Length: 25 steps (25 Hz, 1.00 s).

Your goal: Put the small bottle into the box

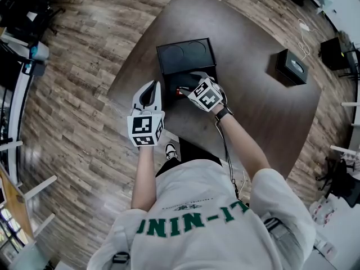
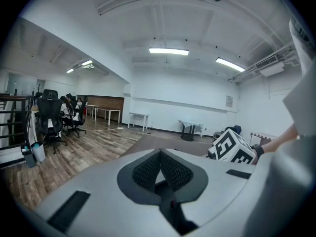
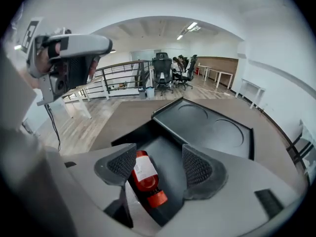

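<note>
A small red bottle [image 3: 144,177] with a white label and red cap lies on its side inside the open black box [image 3: 167,152], whose lid [image 3: 210,125] lies folded back flat on the far side. My right gripper [image 3: 159,164] hangs just over the box, open, with the bottle below and between its pads, close to the left pad and not pressed. In the head view the right gripper [image 1: 187,89] is at the box [image 1: 185,55], with a bit of red bottle [image 1: 180,92] showing. My left gripper [image 1: 151,92] is held off to the left of the box, shut and empty.
The box sits on a dark brown table [image 1: 253,111] over wood flooring. A second small black box [image 1: 291,66] stands at the table's far right. Office chairs [image 3: 163,73] and a railing stand beyond the table. The left gripper [image 3: 69,63] shows at the right gripper view's upper left.
</note>
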Each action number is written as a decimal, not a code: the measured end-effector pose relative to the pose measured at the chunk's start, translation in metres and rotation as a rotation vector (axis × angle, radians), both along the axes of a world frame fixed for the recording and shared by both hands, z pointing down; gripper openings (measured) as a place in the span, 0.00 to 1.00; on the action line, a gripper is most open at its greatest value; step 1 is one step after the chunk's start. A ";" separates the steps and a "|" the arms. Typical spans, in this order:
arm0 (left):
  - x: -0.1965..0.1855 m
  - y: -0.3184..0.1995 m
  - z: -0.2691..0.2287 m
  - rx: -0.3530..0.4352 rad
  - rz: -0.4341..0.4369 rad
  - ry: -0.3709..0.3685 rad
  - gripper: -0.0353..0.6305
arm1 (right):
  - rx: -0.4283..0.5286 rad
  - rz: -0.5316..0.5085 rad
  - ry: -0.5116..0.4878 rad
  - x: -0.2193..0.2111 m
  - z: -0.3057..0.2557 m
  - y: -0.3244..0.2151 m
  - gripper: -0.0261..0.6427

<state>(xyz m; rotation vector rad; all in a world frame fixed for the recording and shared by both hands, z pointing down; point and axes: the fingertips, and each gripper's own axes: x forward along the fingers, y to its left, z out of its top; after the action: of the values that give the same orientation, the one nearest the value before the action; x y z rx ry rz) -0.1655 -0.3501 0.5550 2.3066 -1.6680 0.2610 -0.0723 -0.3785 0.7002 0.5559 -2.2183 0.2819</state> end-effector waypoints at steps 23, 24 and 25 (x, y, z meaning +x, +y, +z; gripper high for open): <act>0.017 0.073 -0.135 0.191 -0.023 -0.001 0.07 | 0.516 0.595 -0.470 0.068 -0.277 0.084 0.18; 0.018 0.078 -0.138 0.196 -0.023 -0.007 0.07 | 0.526 0.590 -0.478 0.067 -0.283 0.090 0.17; 0.019 0.082 -0.141 0.199 -0.022 -0.012 0.07 | 0.535 0.588 -0.485 0.065 -0.288 0.095 0.15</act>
<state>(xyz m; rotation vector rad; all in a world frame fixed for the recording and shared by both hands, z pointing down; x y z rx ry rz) -0.1469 -0.2685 0.4144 2.4297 -1.7984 0.1082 -0.0070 -0.2830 0.4125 1.5798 -2.5511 0.1199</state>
